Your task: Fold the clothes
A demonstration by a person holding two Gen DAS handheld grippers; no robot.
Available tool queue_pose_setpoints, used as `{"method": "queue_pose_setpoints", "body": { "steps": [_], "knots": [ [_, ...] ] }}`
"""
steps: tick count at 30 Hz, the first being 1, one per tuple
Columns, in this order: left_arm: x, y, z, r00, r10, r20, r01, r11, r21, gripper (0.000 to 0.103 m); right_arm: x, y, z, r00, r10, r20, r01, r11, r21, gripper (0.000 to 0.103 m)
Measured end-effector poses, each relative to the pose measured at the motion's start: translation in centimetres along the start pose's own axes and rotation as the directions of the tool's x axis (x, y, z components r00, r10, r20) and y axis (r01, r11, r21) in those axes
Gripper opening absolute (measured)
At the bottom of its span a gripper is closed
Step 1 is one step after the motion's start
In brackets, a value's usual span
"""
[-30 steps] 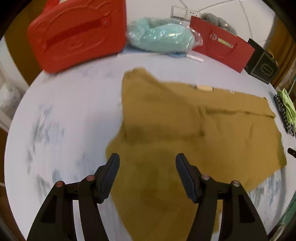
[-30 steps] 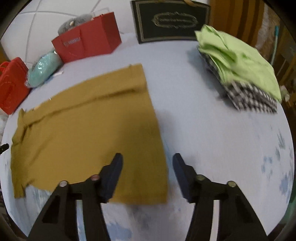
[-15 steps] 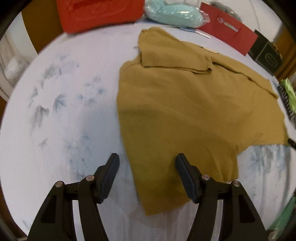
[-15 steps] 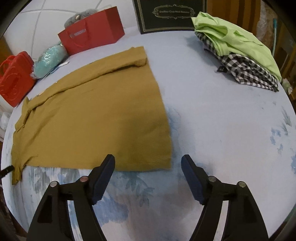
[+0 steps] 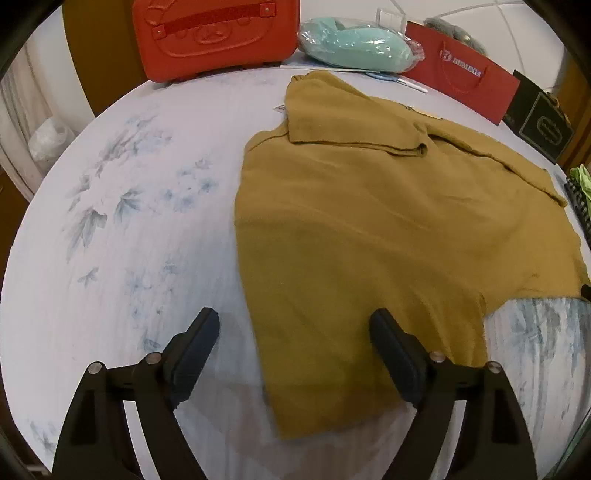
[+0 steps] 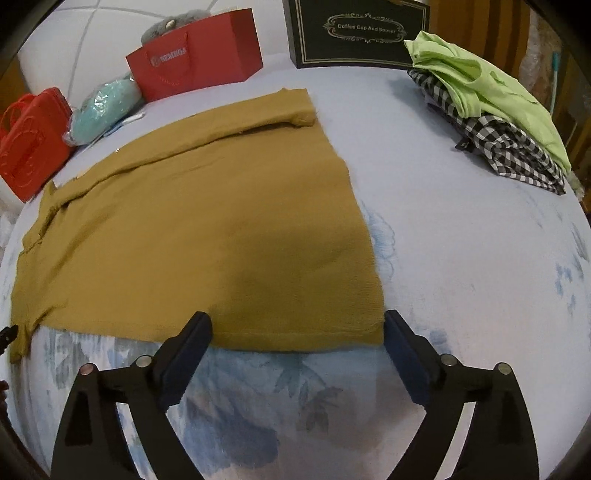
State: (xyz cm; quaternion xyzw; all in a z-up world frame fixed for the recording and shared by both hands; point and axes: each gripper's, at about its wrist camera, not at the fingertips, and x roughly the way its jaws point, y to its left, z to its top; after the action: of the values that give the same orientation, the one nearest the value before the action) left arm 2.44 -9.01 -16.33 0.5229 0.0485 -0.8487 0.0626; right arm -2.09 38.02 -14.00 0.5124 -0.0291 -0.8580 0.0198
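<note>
A mustard-brown garment lies spread flat on the floral tablecloth, its far long edge folded over. It also shows in the right wrist view. My left gripper is open and empty, low over the garment's near left corner. My right gripper is open and empty, its fingertips level with the garment's near right hem corner. A stack of folded clothes, a lime green shirt on a black-and-white checked one, lies at the right.
A red plastic case, a mint bundle in clear plastic, a red paper bag and a black gift box line the table's far edge. The floral cloth lies between the garment and the stack.
Both grippers have drawn back toward the near edge of the table, from over the garment to its near corners. Both jaws stand wider than a second ago.
</note>
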Motion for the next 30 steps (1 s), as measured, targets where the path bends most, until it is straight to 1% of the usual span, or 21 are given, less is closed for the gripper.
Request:
{"method": "queue_pose_setpoints", "body": {
  "steps": [4, 5, 6, 7, 8, 9, 10, 11, 12, 14, 15, 16, 17, 18, 19, 20, 21, 23, 26, 30],
  "knots": [
    [-0.3, 0.3, 0.2, 1.000, 0.002, -0.026, -0.002, 1.000, 0.004, 0.085, 0.3, 0.4, 0.3, 0.999, -0.021, -0.035, 0.020, 1.000, -0.022, 0.094],
    [-0.4, 0.3, 0.2, 1.000, 0.003, -0.030, -0.003, 1.000, 0.005, 0.084, 0.3, 0.2, 0.3, 0.999, -0.018, -0.033, 0.018, 1.000, -0.015, 0.094],
    [-0.5, 0.3, 0.1, 0.999, 0.003, -0.038, -0.002, 1.000, 0.002, 0.081, 0.1, 0.1, 0.2, 0.999, -0.027, -0.028, 0.026, 1.000, -0.009, 0.088],
    [-0.7, 0.2, 0.0, 0.999, 0.001, -0.044, 0.000, 1.000, 0.001, 0.073, -0.1, -0.1, 0.1, 0.999, -0.035, -0.023, 0.035, 0.999, -0.002, 0.083],
    [-1.0, 0.1, -0.2, 0.999, -0.004, -0.047, 0.005, 1.000, 0.003, 0.065, -0.2, -0.3, 0.0, 0.999, -0.039, -0.019, 0.039, 0.999, 0.006, 0.073],
    [-1.2, 0.0, -0.3, 0.999, -0.011, -0.049, 0.011, 1.000, 0.008, 0.063, -0.5, -0.6, 0.0, 0.999, -0.033, -0.015, 0.034, 0.999, 0.016, 0.060],
    [-1.3, -0.2, -0.5, 0.999, -0.016, -0.050, 0.017, 1.000, 0.017, 0.063, -0.8, -0.9, -0.1, 1.000, -0.027, -0.012, 0.028, 0.999, 0.026, 0.054],
    [-1.4, -0.4, -0.6, 0.999, -0.017, -0.050, 0.018, 0.999, 0.026, 0.062, -1.0, -1.2, -0.2, 1.000, -0.020, -0.008, 0.020, 0.999, 0.034, 0.051],
    [-1.5, -0.5, -0.7, 0.999, -0.013, -0.047, 0.014, 0.999, 0.033, 0.062, -1.2, -1.3, -0.3, 1.000, -0.009, -0.005, 0.009, 0.999, 0.035, 0.051],
    [-1.5, -0.7, -0.7, 0.999, -0.015, -0.051, 0.017, 0.999, 0.031, 0.058, -1.3, -1.5, -0.4, 1.000, 0.000, 0.002, 0.000, 1.000, 0.029, 0.048],
    [-1.6, -0.7, -0.7, 0.998, -0.016, -0.056, 0.017, 0.999, 0.028, 0.057, -1.4, -1.4, -0.5, 1.000, -0.003, 0.005, 0.003, 1.000, 0.020, 0.041],
    [-1.6, -0.8, -0.7, 0.998, -0.016, -0.059, 0.018, 0.999, 0.028, 0.055, -1.4, -1.3, -0.5, 1.000, -0.007, 0.007, 0.007, 1.000, 0.012, 0.036],
    [-1.7, -1.0, -0.7, 0.998, -0.018, -0.060, 0.020, 0.999, 0.033, 0.049, -1.4, -1.2, -0.6, 1.000, -0.009, 0.003, 0.009, 1.000, 0.007, 0.024],
    [-1.8, -1.0, -0.7, 0.998, -0.020, -0.060, 0.023, 0.999, 0.041, 0.043, -1.4, -1.1, -0.6, 1.000, -0.006, 0.001, 0.006, 1.000, 0.005, 0.020],
    [-2.0, -1.2, -0.6, 0.998, -0.019, -0.060, 0.022, 0.999, 0.049, 0.019, -1.3, -1.1, -0.7, 1.000, -0.003, -0.001, 0.003, 1.000, 0.004, 0.019],
    [-2.3, -1.3, -0.5, 0.998, -0.014, -0.056, 0.017, 0.998, 0.057, 0.007, -1.3, -1.0, -0.7, 1.000, -0.002, -0.002, 0.002, 1.000, 0.003, 0.015],
    [-2.9, -1.2, -0.2, 0.999, -0.017, -0.046, 0.019, 0.998, 0.060, 0.007, -1.4, -1.0, -0.7, 1.000, -0.003, 0.000, 0.003, 1.000, 0.006, 0.010],
    [-4.1, -1.1, 0.3, 0.999, -0.024, -0.028, 0.026, 0.998, 0.063, 0.006, -2.2, -1.0, -0.4, 1.000, 0.007, 0.021, -0.007, 1.000, 0.020, 0.009],
    [-5.7, -0.7, 1.7, 0.999, -0.054, -0.005, 0.055, 0.997, 0.052, 0.006, -4.2, -1.3, 0.2, 0.996, 0.042, 0.073, -0.046, 0.998, 0.046, 0.009],
    [-7.4, -0.2, 3.6, 0.995, -0.094, 0.020, 0.093, 0.995, 0.040, 0.006, -6.0, -1.5, 2.1, 0.989, 0.082, 0.120, -0.090, 0.994, 0.063, 0.009]
  ]
}}
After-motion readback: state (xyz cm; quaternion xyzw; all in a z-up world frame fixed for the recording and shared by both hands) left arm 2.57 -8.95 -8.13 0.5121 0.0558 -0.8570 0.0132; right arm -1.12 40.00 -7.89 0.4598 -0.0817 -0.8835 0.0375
